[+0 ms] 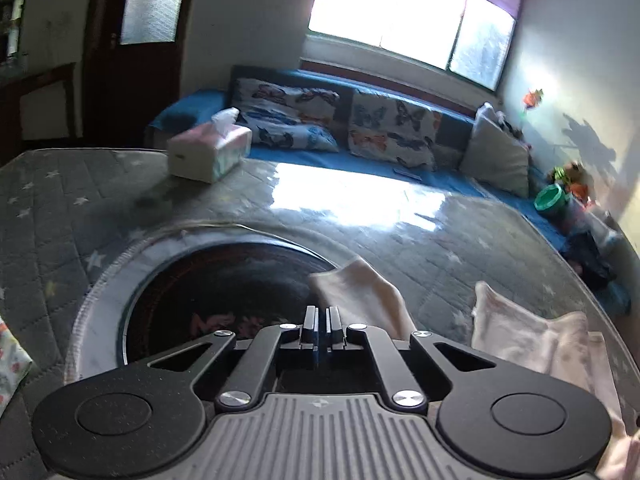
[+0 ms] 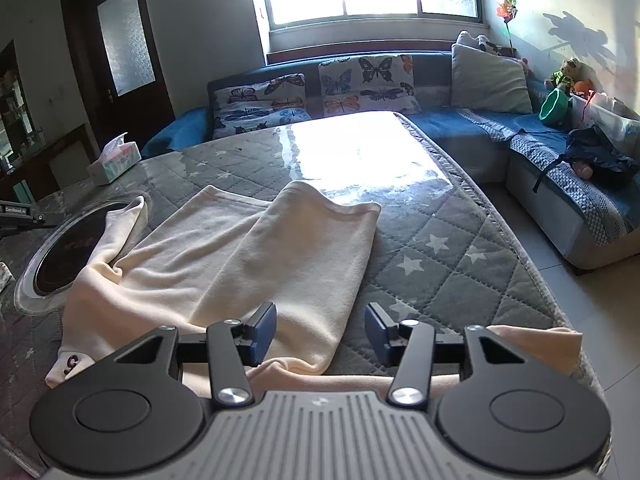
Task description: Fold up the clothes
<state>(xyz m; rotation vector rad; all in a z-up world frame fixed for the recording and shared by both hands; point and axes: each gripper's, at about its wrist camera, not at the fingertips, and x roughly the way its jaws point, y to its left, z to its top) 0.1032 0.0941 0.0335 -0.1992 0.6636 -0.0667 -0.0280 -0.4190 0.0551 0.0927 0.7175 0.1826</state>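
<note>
A cream long-sleeved top lies spread on the quilted grey table cover, with one side folded over the middle. One sleeve reaches onto a round dark disc. My right gripper hovers open over the top's near edge, and the cloth lies under it, not between the pads. In the left wrist view, my left gripper is shut above the disc. The sleeve end sits just to the right of its fingers, and I see no cloth pinched between them. More of the top shows at the right.
A tissue box stands at the table's far left corner. A blue sofa with butterfly cushions runs behind and to the right of the table. The table's right edge drops to a tiled floor. Glare covers the table's far middle.
</note>
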